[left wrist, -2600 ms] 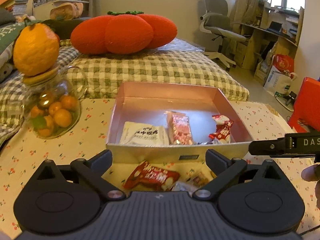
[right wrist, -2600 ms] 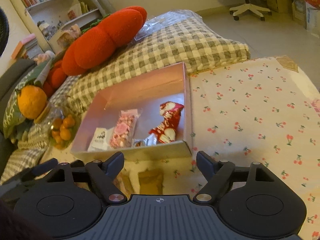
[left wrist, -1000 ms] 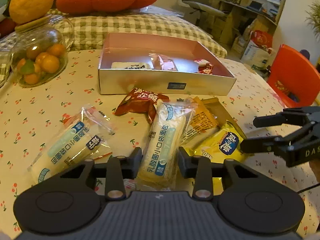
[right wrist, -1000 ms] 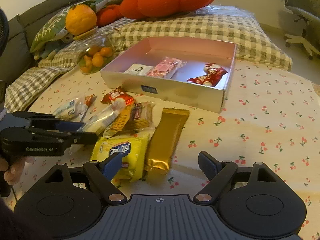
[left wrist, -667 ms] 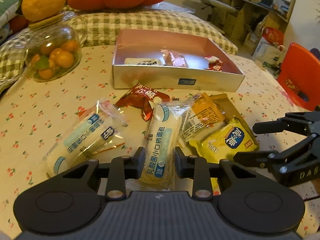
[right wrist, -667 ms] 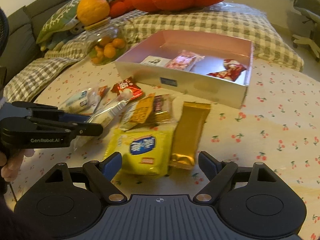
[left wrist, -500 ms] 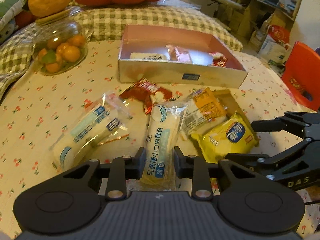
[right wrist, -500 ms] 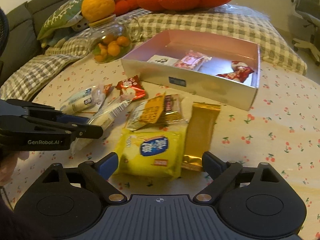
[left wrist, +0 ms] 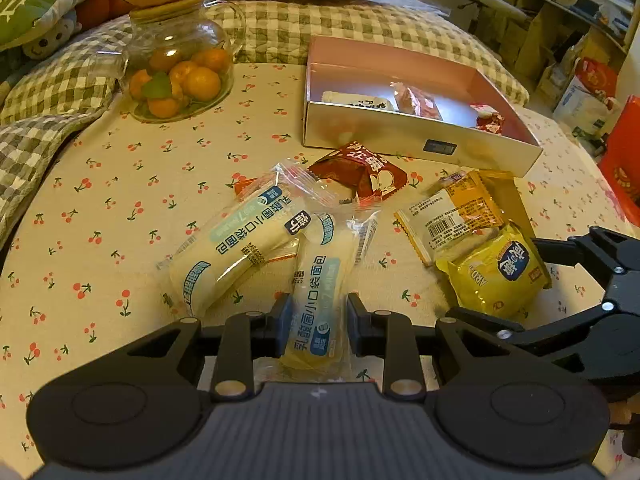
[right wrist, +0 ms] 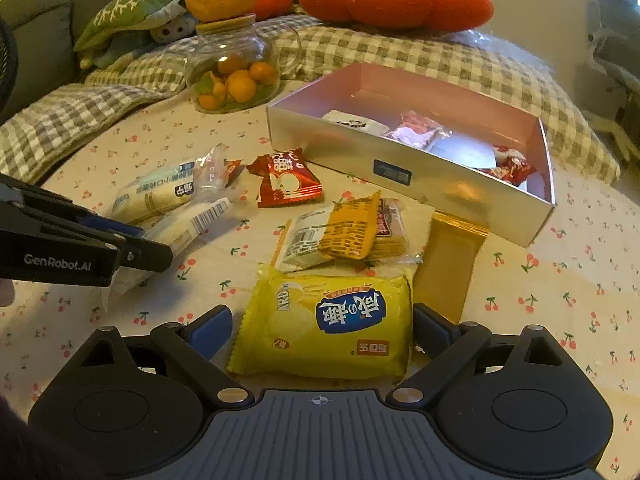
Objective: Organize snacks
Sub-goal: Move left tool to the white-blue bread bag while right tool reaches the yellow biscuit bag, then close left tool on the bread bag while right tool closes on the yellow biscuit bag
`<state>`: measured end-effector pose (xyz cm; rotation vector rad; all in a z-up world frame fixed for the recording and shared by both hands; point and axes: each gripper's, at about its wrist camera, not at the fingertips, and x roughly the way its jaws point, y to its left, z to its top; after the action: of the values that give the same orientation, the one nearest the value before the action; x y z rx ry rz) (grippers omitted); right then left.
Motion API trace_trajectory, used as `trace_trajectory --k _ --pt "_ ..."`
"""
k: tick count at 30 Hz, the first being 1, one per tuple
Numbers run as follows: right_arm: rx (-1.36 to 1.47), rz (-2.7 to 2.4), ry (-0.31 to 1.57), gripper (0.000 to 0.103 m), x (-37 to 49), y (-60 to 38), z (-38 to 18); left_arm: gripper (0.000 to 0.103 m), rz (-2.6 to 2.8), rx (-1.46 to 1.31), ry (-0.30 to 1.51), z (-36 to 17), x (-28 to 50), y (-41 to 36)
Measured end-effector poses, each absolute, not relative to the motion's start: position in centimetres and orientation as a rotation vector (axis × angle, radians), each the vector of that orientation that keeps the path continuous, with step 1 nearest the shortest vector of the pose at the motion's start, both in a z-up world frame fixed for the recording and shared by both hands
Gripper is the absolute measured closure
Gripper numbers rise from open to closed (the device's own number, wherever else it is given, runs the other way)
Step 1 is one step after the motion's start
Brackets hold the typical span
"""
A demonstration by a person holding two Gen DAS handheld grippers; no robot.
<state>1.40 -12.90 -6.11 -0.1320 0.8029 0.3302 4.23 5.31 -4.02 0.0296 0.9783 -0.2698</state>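
- left gripper was clamped on the near end of a clear-wrapped bread roll; both blue pads pressed its sides, and the roll's far end lay among the loose snacks on the cherry-print tablecloth.
- right gripper stood wide, its fingers either side of the yellow chip bag; contact could not be told.
- left wrist view alone showed the grip on the roll and the second bread roll overlapping it on the left.
- right wrist view alone showed the gold bar packet in full, just beside the chip bag, and the orange cracker packet behind the bag.
- silver box held three snacks: white, pink, red. a red packet lay on the cloth just in front of it. a glass jar of oranges sat to its left.
- against 0.5 s earlier: the left grip was unchanged; the chip bag sat deeper between the right fingers.
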Motion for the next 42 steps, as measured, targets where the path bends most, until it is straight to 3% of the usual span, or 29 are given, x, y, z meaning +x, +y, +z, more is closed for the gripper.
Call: trace_trajectory --k 9,10,11,14,42 --pt "-0.19 0.32 0.765 0.01 0.7 -12.4 -6.5 0.077 -0.272 0.049 0.965 -4.2 4.1 5.0" --pt "-0.189 0.321 0.761 0.013 0.7 -12.5 -6.4 0.077 -0.272 0.051 0.964 -4.2 4.1 5.0" --pt "-0.186 0.322 0.757 0.023 0.6 -12.6 -6.3 0.077 -0.271 0.051 0.964 -4.2 4.2 5.0" --pt "-0.169 0.328 0.767 0.026 0.7 -12.9 -6.1 0.077 -0.27 0.05 0.963 -4.2 4.1 5.0" --pt "0.111 0.351 0.781 0.028 1.3 -16.5 -2.5 0.081 -0.301 -0.03 0.948 -2.7 4.4 4.9"
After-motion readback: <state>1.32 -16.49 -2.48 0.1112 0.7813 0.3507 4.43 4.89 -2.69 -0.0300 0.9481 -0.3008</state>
